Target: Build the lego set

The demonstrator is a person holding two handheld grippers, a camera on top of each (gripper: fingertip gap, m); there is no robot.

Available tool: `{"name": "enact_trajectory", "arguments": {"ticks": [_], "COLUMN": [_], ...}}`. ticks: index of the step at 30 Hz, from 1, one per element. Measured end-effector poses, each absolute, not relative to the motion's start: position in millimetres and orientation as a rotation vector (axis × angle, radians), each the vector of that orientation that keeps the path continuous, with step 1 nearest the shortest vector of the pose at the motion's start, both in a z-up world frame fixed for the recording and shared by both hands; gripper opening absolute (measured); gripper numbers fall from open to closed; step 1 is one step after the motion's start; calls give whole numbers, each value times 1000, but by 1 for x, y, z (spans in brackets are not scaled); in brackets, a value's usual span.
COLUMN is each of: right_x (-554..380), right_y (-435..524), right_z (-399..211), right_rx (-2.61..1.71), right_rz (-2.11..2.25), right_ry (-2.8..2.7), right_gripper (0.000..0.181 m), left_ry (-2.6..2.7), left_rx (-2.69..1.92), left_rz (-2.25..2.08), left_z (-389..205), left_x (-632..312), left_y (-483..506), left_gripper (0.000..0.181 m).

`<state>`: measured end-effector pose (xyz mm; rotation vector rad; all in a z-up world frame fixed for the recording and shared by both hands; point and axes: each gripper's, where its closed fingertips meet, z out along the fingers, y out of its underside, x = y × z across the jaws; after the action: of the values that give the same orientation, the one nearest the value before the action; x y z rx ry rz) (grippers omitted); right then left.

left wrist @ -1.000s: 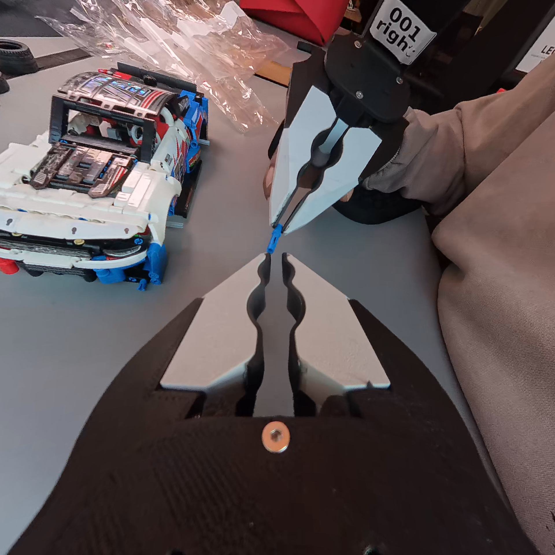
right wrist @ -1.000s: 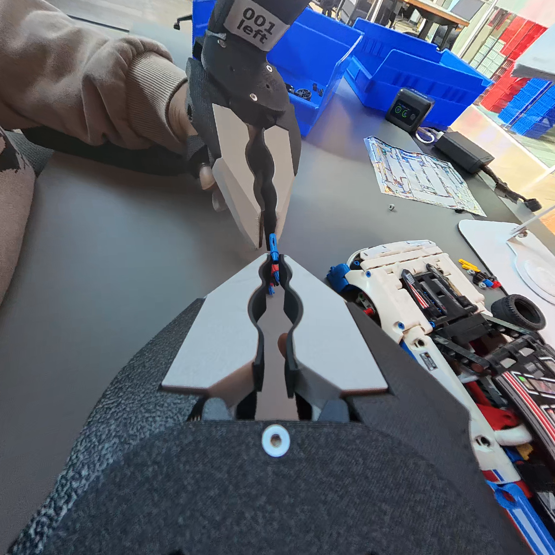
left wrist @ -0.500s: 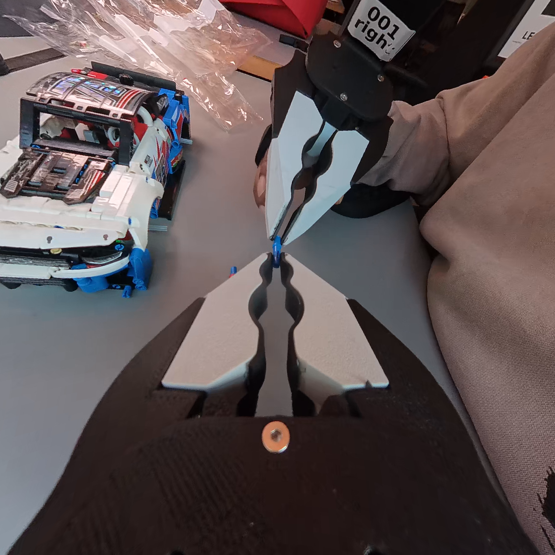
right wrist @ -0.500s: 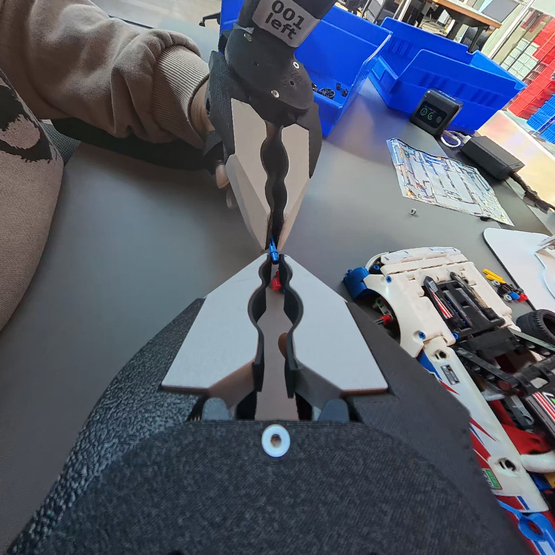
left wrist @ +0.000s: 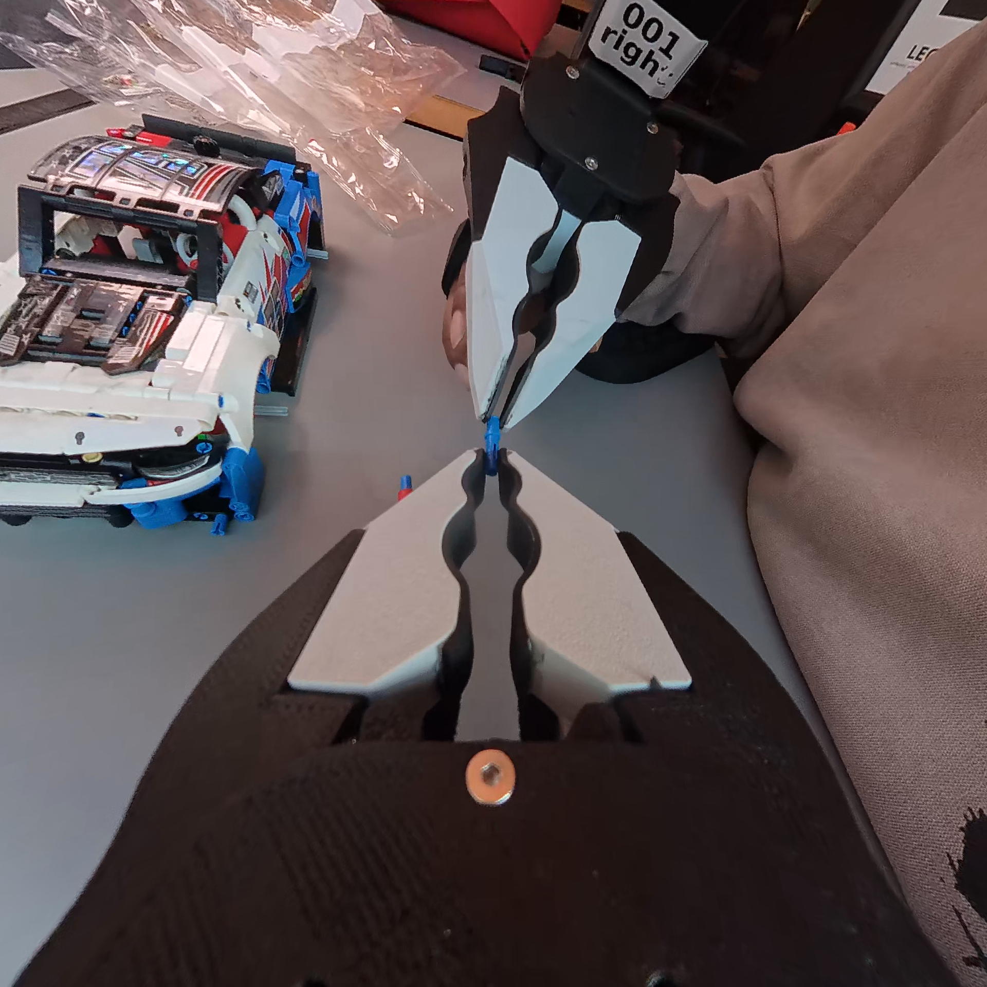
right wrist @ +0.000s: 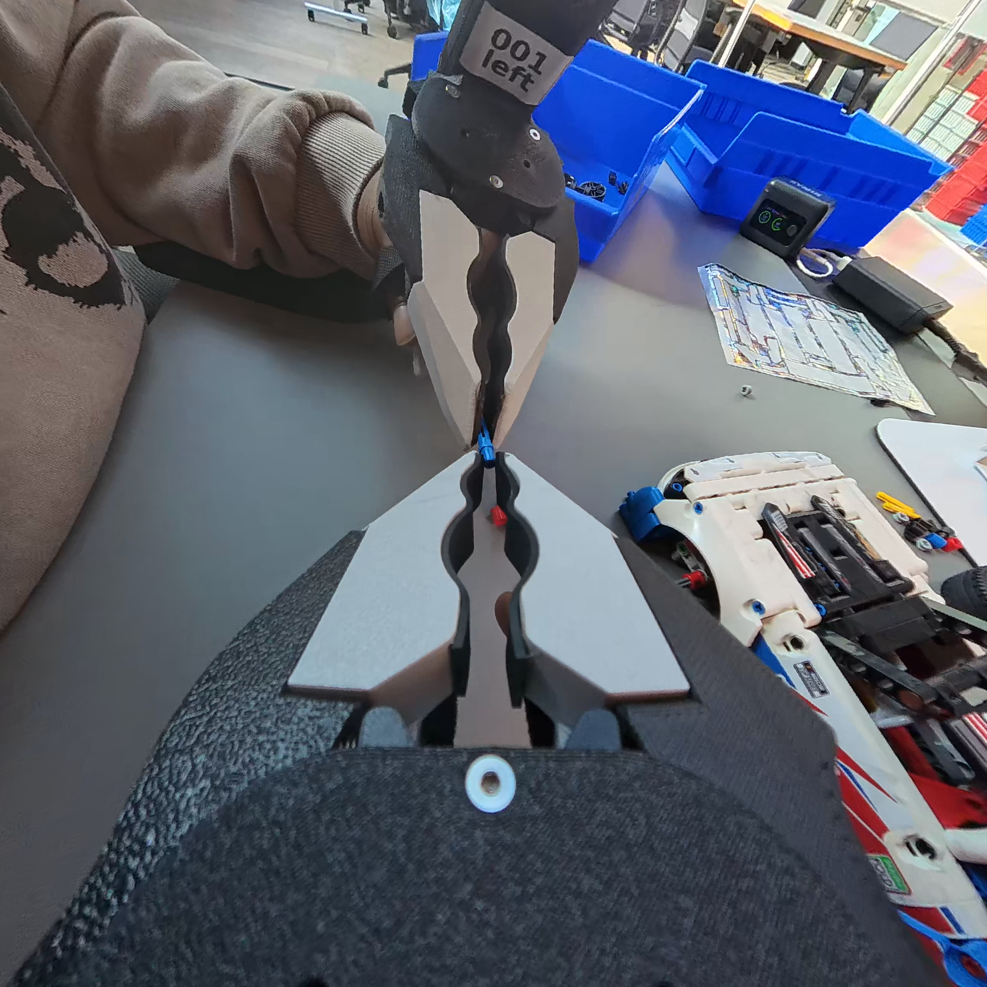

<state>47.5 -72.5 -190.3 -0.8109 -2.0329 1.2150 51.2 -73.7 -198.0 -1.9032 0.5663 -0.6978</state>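
A small blue pin (left wrist: 492,442) is held in the air between the two grippers, which meet tip to tip. My right gripper (right wrist: 486,460) is shut on one end of it; this gripper also shows from the front in the left wrist view (left wrist: 495,419). My left gripper (left wrist: 490,460) has its jaws nearly closed around the pin's other end, and it shows in the right wrist view (right wrist: 485,427). The white, blue and red lego car (left wrist: 133,347) stands on the grey table (left wrist: 133,614) to the left. A small red and blue piece (left wrist: 406,483) lies on the table below the tips.
Clear plastic bags (left wrist: 267,69) lie behind the car. Blue bins (right wrist: 774,133), a small black device (right wrist: 782,221), an instruction sheet (right wrist: 801,342), a white board (right wrist: 940,459) and loose small parts (right wrist: 924,534) are beyond the car (right wrist: 774,561). A person's brown sleeves border the table. My left and right fingertips are right by each other.
The two grippers have closed the gap between them. The free end of the blue pin, held by the right gripper, has gone in between the left fingertips.
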Motion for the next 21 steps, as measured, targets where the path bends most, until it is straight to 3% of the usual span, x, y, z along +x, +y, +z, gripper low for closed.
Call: {"name": "enact_trajectory", "arguments": {"ticks": [21], "right_x": [52], "right_y": [-69], "right_z": [-184], "right_rx": [-810], "right_rz": [1278], "right_ry": [-2024], "right_gripper": [0], "left_ry": [556], "left_rx": [-1873], "left_rz": [-668], "left_z": [-188], "left_x": [41], "left_y": [-75], "left_gripper": [2]}}
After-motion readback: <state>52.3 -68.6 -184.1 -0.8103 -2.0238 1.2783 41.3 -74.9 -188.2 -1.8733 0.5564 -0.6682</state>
